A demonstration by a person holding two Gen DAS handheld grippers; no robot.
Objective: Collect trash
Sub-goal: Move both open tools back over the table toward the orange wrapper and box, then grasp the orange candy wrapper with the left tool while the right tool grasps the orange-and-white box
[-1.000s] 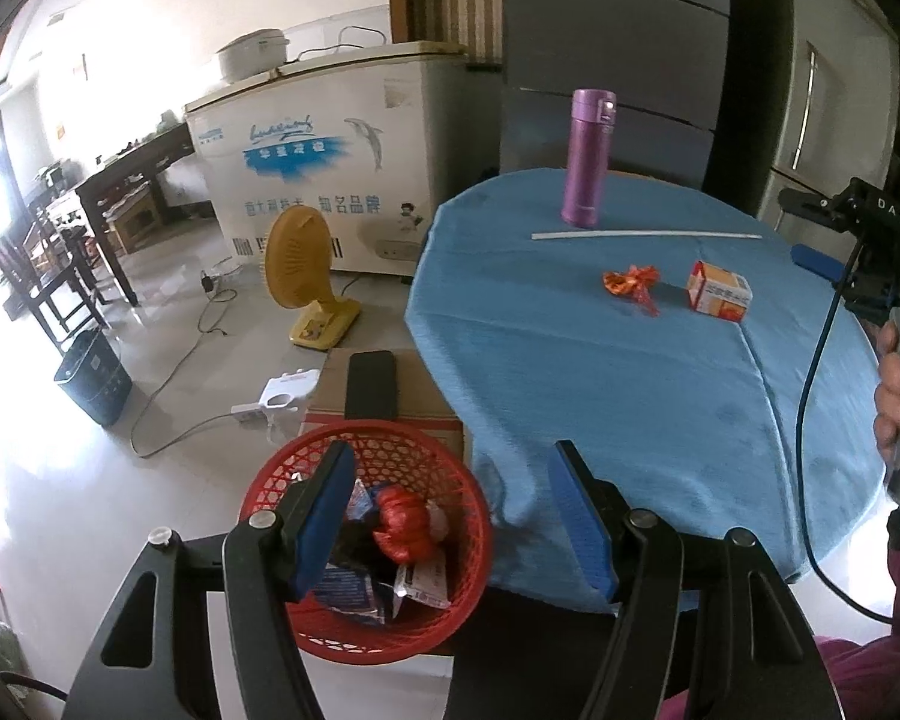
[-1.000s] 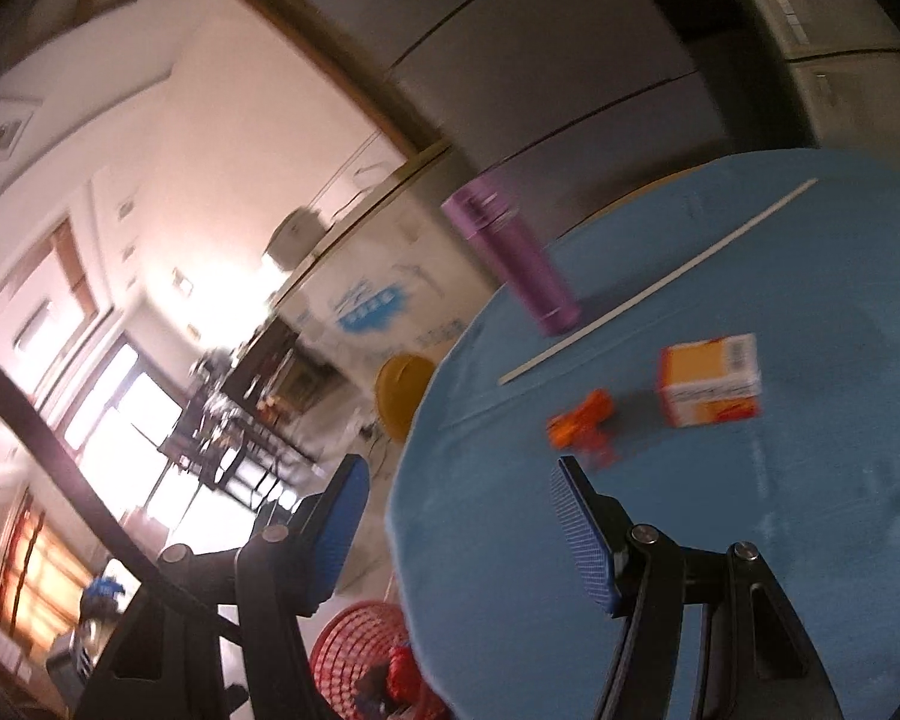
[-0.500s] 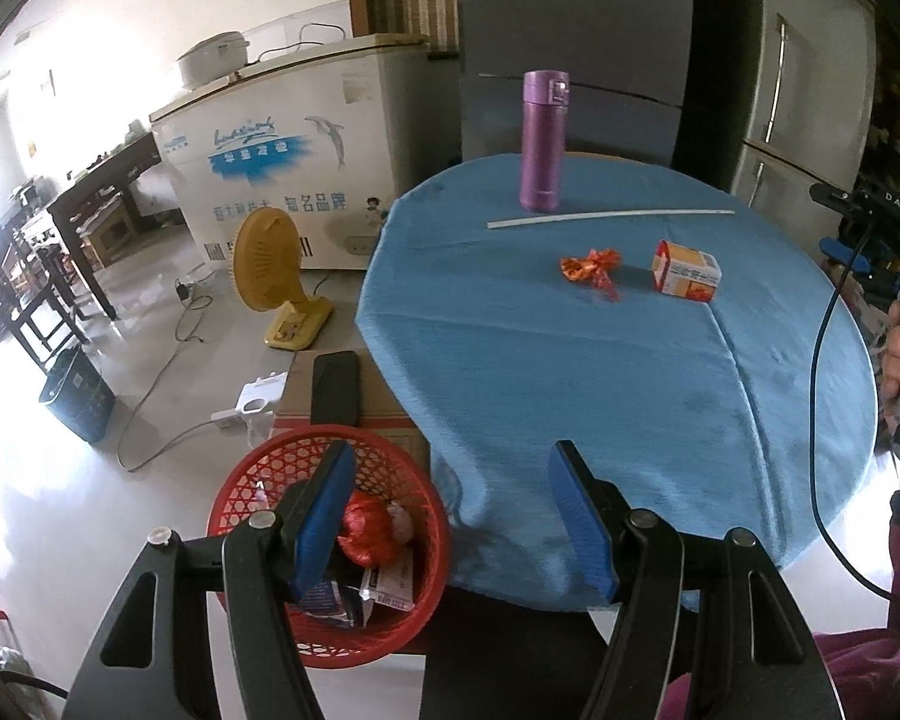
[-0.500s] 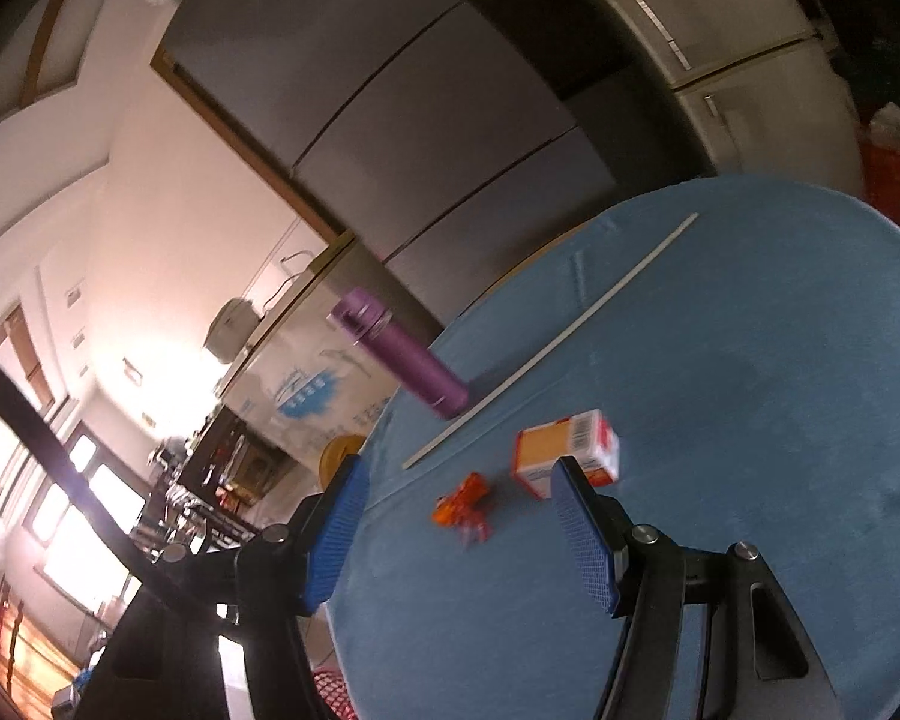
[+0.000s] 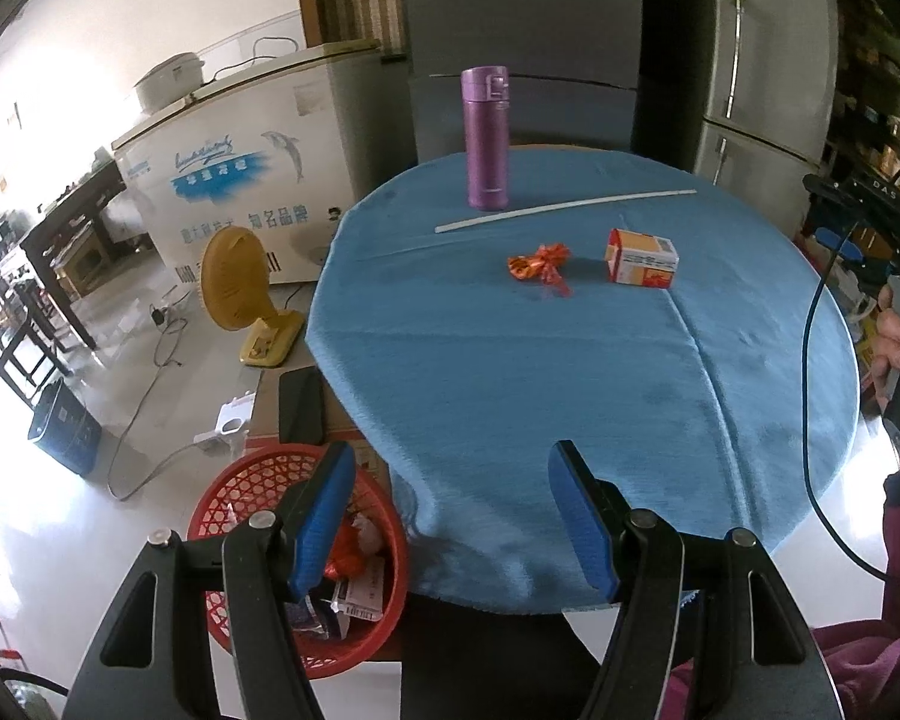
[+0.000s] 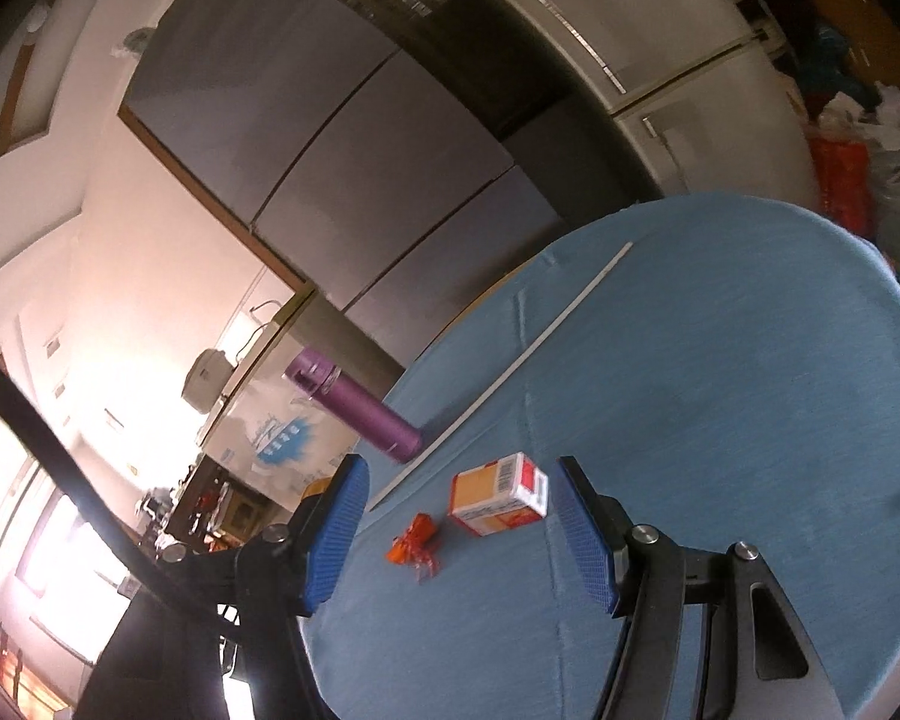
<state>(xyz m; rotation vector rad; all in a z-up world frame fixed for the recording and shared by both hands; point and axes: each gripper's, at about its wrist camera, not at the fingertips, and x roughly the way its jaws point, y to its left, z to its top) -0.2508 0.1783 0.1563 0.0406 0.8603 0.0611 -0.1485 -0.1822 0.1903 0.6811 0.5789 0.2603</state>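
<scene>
Orange foil, a crumpled wrapper [image 5: 539,261], lies on the blue-clothed round desk [image 5: 510,372] toward its far side, just left of a small orange-and-white carton [image 5: 642,257] that rests on its side; the two are near each other but apart. Beyond them a long white strip [image 5: 564,211] runs across the cloth, and a purple flask [image 5: 485,138] stands upright at the strip's far left end. In the right wrist view the same wrapper [image 6: 415,546] and carton [image 6: 499,500] appear between the blue pads of the right claw [image 6: 459,534], which is spread wide and holds nothing, hovering above the cloth.

On the floor at the near left of the desk sits a red mesh basket [image 5: 258,480] already holding crumpled wrappers and paper scraps. The left claw [image 5: 450,534] is released too, empty, one pad over the basket and the other over the desk's near edge. Farther left stand a yellow fan [image 5: 234,282] and a white chest freezer [image 5: 234,180].
</scene>
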